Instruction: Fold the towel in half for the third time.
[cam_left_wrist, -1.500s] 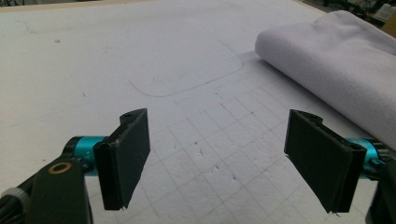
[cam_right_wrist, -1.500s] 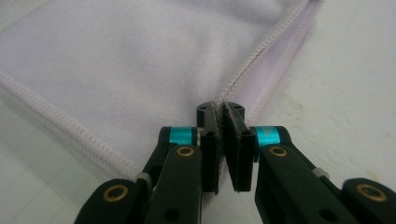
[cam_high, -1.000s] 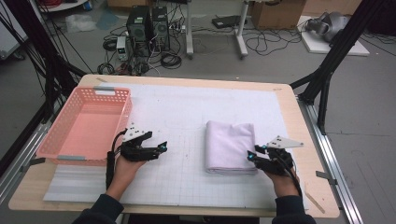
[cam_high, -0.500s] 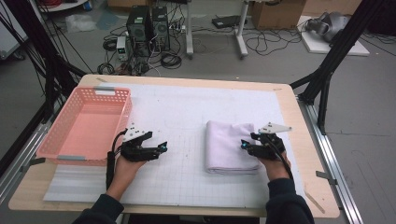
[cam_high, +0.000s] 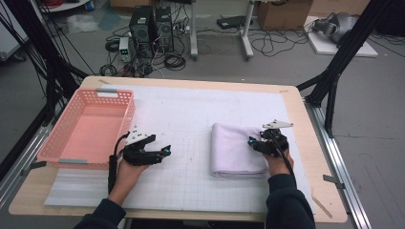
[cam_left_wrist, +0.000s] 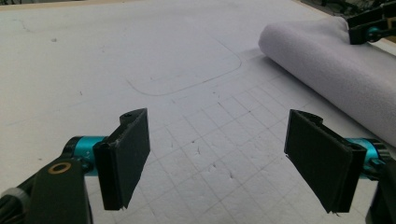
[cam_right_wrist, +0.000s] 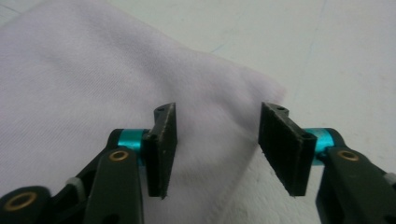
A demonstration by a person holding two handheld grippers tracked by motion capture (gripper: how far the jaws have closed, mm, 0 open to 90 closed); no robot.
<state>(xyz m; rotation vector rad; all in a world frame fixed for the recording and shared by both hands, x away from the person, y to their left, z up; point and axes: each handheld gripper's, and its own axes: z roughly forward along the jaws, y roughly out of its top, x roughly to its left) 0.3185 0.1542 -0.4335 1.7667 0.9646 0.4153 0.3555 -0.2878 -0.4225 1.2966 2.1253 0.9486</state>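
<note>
With jaws just opening and spread at the right edge of the folded pale lilac cloth point(cam_high: 236, 150), right gripper point(cam_high: 253, 143) poised above it; left gripper point(cam_high: 165, 151) spread, well apart leftward.

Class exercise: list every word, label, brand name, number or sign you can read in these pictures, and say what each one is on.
None can be read.
Folded pale lilac cloth: plain, no label showing.
Pink plastic basket: no lettering.
White gridded mat: ruled lines and a rounded outline, no numbers.
Black computer towers on the floor: any markings too small and blurred to read.
Black pads of the right hand-held gripper: unmarked.
</note>
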